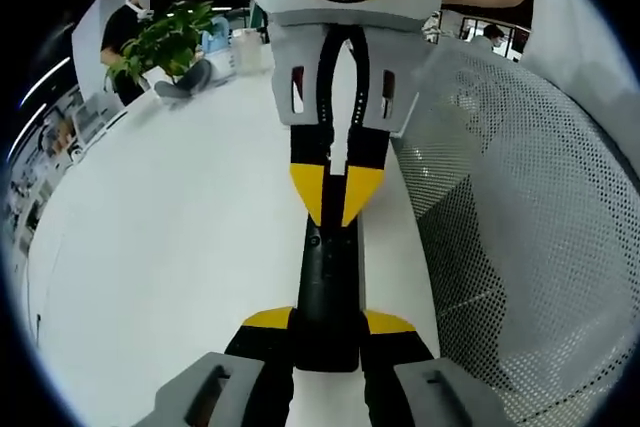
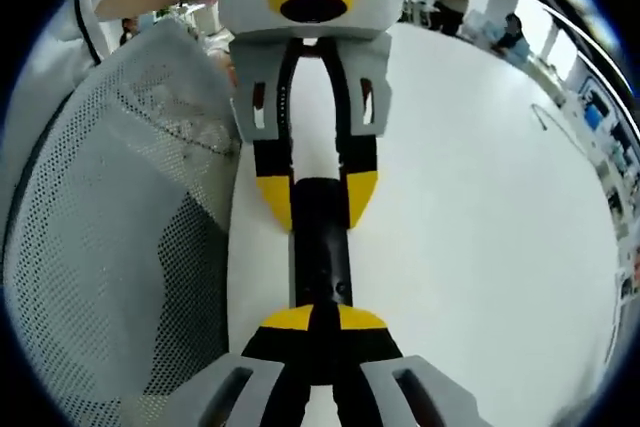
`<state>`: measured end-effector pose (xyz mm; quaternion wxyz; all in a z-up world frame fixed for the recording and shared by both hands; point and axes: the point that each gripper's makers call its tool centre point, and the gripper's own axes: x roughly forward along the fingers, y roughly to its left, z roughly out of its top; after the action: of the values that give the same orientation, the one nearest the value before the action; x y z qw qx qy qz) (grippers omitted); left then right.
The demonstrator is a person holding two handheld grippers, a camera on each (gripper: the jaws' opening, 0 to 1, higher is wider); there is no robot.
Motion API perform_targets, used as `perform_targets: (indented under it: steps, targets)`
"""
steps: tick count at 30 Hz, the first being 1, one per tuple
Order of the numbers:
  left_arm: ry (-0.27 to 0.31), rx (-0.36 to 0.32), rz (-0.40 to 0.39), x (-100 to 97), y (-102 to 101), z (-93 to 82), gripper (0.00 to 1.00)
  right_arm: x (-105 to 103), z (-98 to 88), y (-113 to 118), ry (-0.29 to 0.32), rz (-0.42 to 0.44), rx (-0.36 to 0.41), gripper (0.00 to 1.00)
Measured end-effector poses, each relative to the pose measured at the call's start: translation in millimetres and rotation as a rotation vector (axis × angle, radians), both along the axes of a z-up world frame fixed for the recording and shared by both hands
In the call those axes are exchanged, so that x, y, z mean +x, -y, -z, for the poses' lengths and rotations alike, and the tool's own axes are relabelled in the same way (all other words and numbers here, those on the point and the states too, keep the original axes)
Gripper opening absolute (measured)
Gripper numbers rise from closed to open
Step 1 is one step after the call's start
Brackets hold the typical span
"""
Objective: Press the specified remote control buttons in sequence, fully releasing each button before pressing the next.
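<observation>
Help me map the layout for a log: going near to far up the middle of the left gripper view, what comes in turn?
Left gripper holding the near end of the black remote → right gripper with its jaws over the far end → potted plant at the far table edge.

1. The white tabletop (image 1: 170, 247) lies bare and open on one side of the remote (image 1: 328, 277).
2. A perforated mesh wall (image 1: 520, 247) stands just beside the remote, closing that side.
3. A potted plant (image 1: 165, 42) stands well apart at the far edge.
</observation>
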<state>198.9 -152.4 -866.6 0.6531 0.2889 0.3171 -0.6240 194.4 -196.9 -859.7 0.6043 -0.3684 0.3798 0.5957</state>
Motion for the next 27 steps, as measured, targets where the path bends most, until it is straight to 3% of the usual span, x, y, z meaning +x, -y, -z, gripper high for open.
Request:
perform_targets:
  steps: [4,5,7,15,19,27]
  targets:
    - [0.003,-0.041,-0.022,0.2,-0.3,-0.4,0.24,0.7,-2.3,-0.4,-0.011,0.050,0.093,0.03]
    - [0.001,-0.051,-0.027,0.5,-0.3,-0.7,0.24,1.2,-2.8,-0.7,0.024,0.007,0.106,0.03]
    - [0.003,-0.064,-0.026,0.3,-0.2,-1.0,0.24,-0.4,-2.9,-0.9,0.073,-0.034,0.110,0.03]
    - [0.012,-0.172,-0.073,-0.9,-0.8,-2.1,0.25,-3.1,-3.9,-3.3,0.102,-0.047,0.107,0.00]
    - [0.016,-0.173,-0.069,-0.7,0.2,-2.7,0.25,-0.1,-4.0,-4.2,0.121,-0.042,0.101,0.00]
    - [0.020,-0.191,-0.066,-0.6,-0.1,-3.6,0.25,-0.7,-5.1,-5.7,0.067,0.019,0.108,0.00]
